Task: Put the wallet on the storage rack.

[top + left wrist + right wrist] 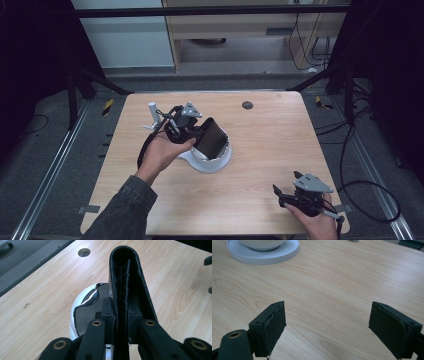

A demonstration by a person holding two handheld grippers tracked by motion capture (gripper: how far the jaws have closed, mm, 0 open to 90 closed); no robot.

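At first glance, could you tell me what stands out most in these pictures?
The left gripper, left of the table's middle, is clamped on a black wallet above a white dish. The right gripper rests open near the table's front right corner.

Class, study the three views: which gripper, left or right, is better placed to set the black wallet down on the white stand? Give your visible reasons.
Left. The left gripper is shut on the black wallet, directly over the white stand. The right gripper rests open near the table's front right corner, well away.
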